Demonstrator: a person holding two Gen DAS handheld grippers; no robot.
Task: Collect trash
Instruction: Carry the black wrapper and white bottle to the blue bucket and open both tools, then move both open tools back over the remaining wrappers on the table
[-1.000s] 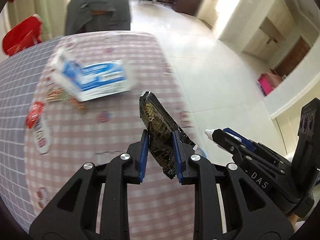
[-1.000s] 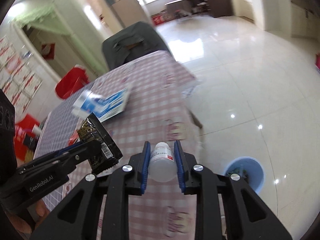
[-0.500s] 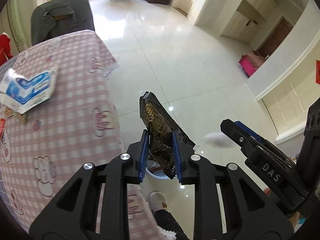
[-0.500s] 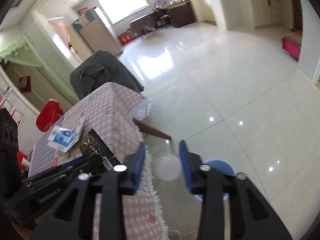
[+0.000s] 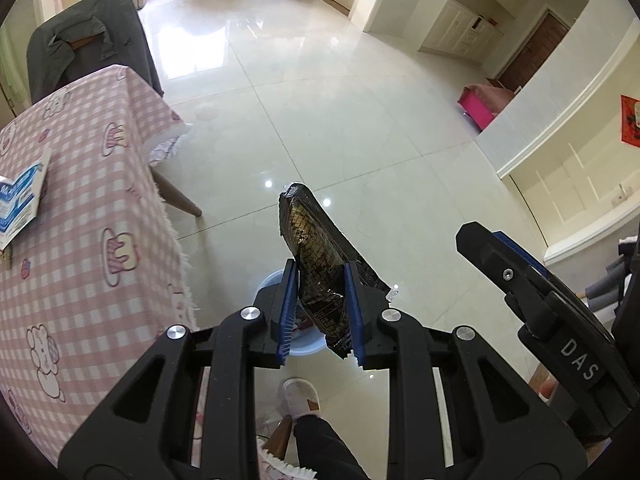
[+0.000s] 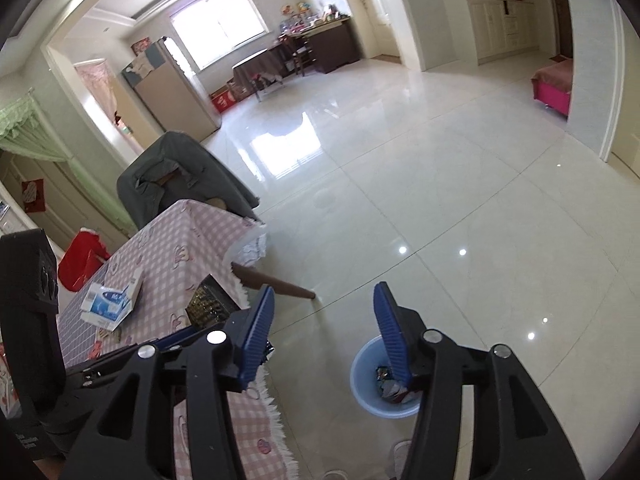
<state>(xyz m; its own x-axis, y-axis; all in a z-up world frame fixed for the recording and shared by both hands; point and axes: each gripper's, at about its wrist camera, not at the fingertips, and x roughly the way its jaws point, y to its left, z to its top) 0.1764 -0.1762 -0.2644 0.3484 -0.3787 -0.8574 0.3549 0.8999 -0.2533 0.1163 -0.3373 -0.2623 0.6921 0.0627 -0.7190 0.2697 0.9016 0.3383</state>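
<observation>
Tablecloth (image 5: 80, 200), pink checked, covers one table at far left with its fringed edge hanging over the floor; one blue-and-white box (image 5: 20, 196) lies on it. One left gripper (image 5: 320, 312) pinches one dark snack wrapper (image 5: 316, 256) above one pale blue bin (image 6: 362, 376) that stands just off that edge. One right gripper (image 6: 324, 336), its jaws opening with nothing between them, hangs above the bin. Beyond, bare glossy tile floor (image 6: 440, 184) runs wide open to the far walls
</observation>
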